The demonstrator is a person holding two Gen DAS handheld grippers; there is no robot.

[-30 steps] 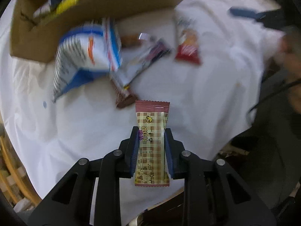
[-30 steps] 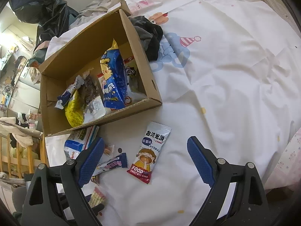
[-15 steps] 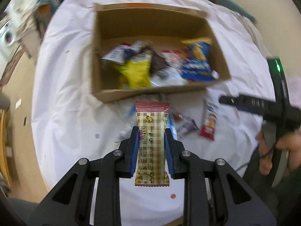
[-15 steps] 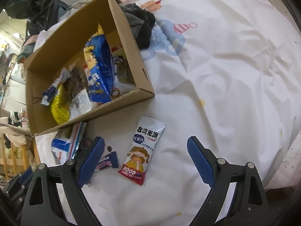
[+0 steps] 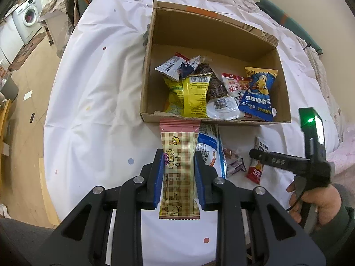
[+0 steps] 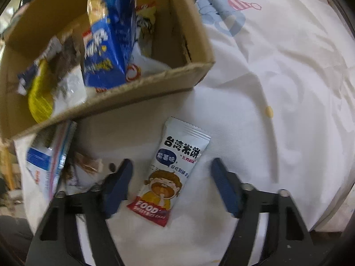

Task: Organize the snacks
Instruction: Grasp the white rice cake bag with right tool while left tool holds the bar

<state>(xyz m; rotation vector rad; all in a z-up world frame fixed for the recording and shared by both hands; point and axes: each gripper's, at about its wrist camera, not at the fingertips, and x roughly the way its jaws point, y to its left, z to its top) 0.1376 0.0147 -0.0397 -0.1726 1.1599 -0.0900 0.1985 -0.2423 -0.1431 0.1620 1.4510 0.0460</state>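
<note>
White bedsheet [image 5: 93, 93]; plaid wafer bar [image 5: 179, 173] lengthwise toward box [image 5: 153, 71] in clamped left claw [image 5: 178, 175]; right claw [image 6: 170, 186] apart.

A white bedsheet [image 5: 93, 93] with scattered small coloured dots covers the bed and fills the middle of the left wrist frame. At upper left stands a white washing machine [image 5: 27, 17] on a wood-tone floor [image 5: 24, 133]. A dark green cushion [image 5: 295, 28] lies at upper right, by the wall. In the right wrist frame, the sheet's upper right carries a pale blue cartoon print with a striped party hat [image 6: 240, 3].
</note>
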